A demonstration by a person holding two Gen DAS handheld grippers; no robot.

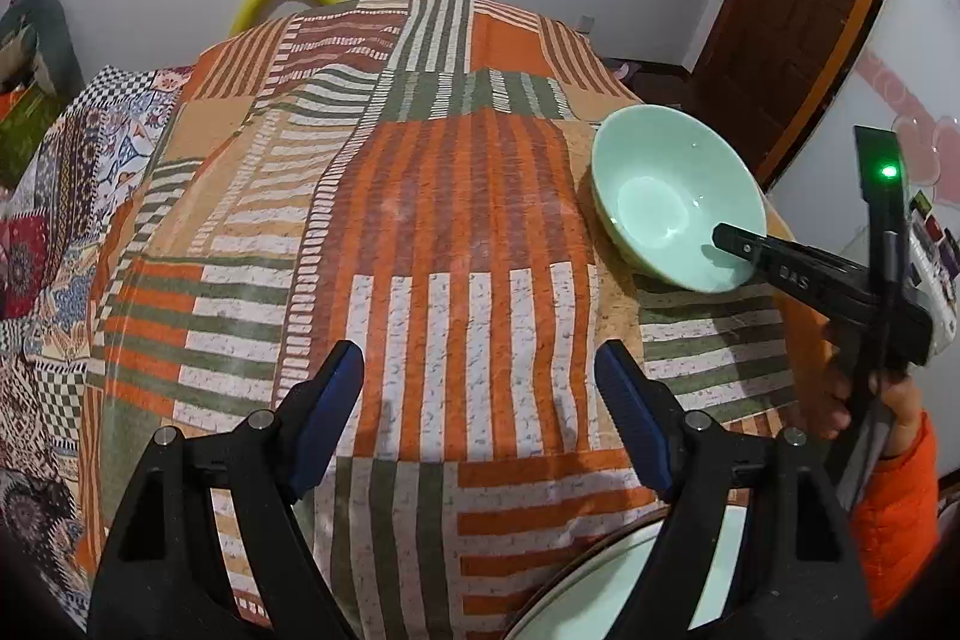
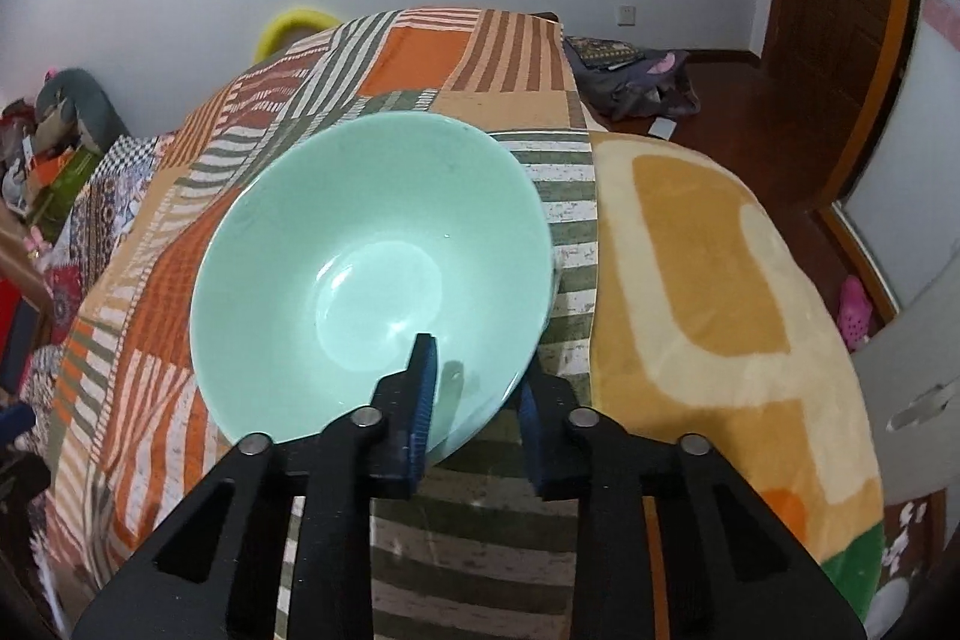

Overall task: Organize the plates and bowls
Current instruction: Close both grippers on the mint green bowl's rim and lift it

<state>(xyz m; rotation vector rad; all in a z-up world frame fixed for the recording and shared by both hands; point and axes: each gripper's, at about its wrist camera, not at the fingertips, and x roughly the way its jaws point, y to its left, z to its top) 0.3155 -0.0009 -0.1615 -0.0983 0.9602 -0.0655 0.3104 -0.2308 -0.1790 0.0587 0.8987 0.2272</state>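
Both tongs differ: our right tongs point(image 2: 474, 400) pinch the mint-green bowl's point(image 2: 372, 244) near rim for lifting, left tongs point(image 1: 480, 370) spread empty.

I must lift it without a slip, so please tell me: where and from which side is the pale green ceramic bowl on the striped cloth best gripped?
Grip the pale green ceramic bowl at its thin near rim, from the holder's side, one finger inside the wall and one outside. It sits upright and open, far wider than the jaws. The right gripper is already shut on this rim.
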